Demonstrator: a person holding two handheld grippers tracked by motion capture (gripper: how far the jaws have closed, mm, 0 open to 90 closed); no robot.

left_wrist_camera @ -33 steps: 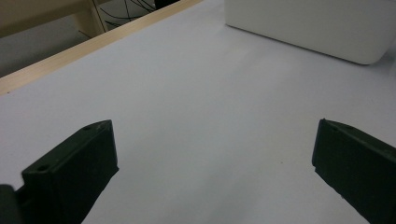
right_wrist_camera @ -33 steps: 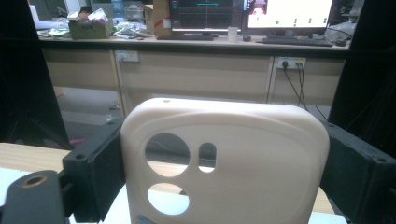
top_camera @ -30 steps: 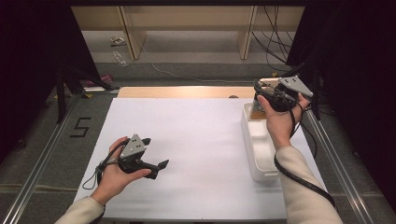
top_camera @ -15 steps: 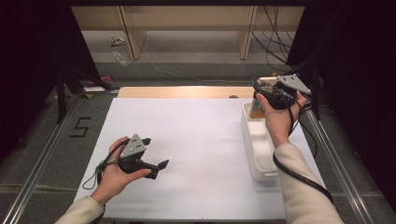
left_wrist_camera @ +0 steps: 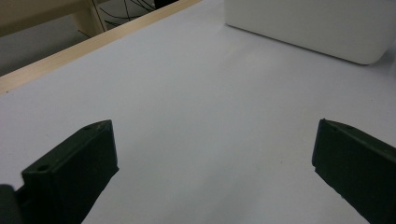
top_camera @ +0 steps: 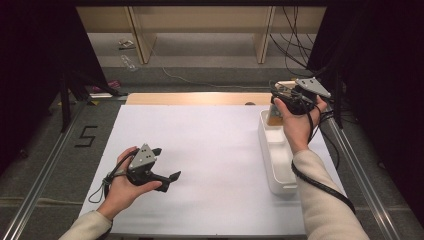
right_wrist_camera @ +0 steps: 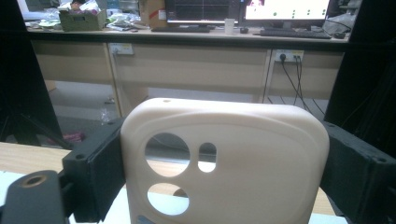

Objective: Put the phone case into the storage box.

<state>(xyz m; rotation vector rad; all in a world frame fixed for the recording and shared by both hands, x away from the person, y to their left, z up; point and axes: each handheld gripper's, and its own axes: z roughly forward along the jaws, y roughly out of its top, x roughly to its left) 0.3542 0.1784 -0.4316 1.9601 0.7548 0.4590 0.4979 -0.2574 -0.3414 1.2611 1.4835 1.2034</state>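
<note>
Holding a cream phone case above the far end of the white bin, between the jaws of the right gripper.

The case stands upright and the two black jaws press on its side edges, so the grip is wide and only on the rims; I judge that the soft case can bend or twist out if the hand tilts or squeezes more, and then it may fall outside the bin, onto the white table sheet or over the wooden edge. The left gripper rests low on the sheet, well apart from the bin, with its jaws open and nothing between them, so it cannot catch the case. The case shows no brand or text. The only writing I can read is a number "5" marked on the floor left of the table.
</note>
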